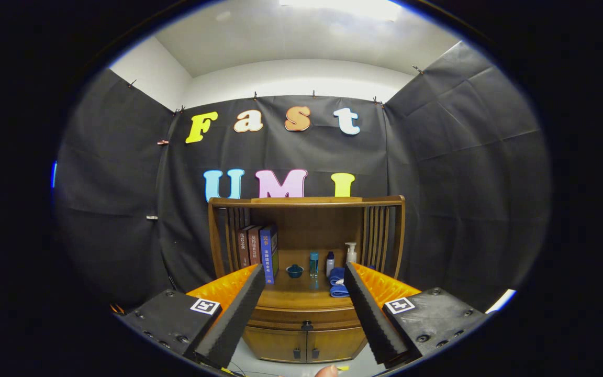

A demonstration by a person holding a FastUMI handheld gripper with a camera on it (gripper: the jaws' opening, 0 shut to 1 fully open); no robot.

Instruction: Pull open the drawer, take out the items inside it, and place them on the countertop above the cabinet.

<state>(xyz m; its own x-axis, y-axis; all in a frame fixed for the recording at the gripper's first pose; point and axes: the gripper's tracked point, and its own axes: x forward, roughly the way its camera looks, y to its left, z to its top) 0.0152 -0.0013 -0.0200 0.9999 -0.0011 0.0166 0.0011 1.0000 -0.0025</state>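
Ahead, brown wooden cabinet (pixel 305 314) with closed drawer (pixel 306 317), small dark knob (pixel 307 325) between the spread fingers, gripper (pixel 304 303) wide apart and holding nothing, countertop (pixel 301 294) carrying upright books (pixel 257 247), dark bowl (pixel 294 270), small bottles (pixel 314 264), folded blue cloth (pixel 337 283).

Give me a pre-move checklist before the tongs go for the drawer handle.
1. Tongs open wide enough for the knob: ok, fingers spread apart, holding nothing.
2. Drawer shut and waiting to be pulled: ok, front sits flush under the countertop.
3. Drawer knob lined up between the fingers: ok, roughly centred, still well ahead of them.
4. Free space on the countertop: ok, bare wood in front of the small bowl, bottles and blue cloth.
5. Contents of the drawer: cannot tell, it is closed.
6. Path to the cabinet: ok, nothing stands between.
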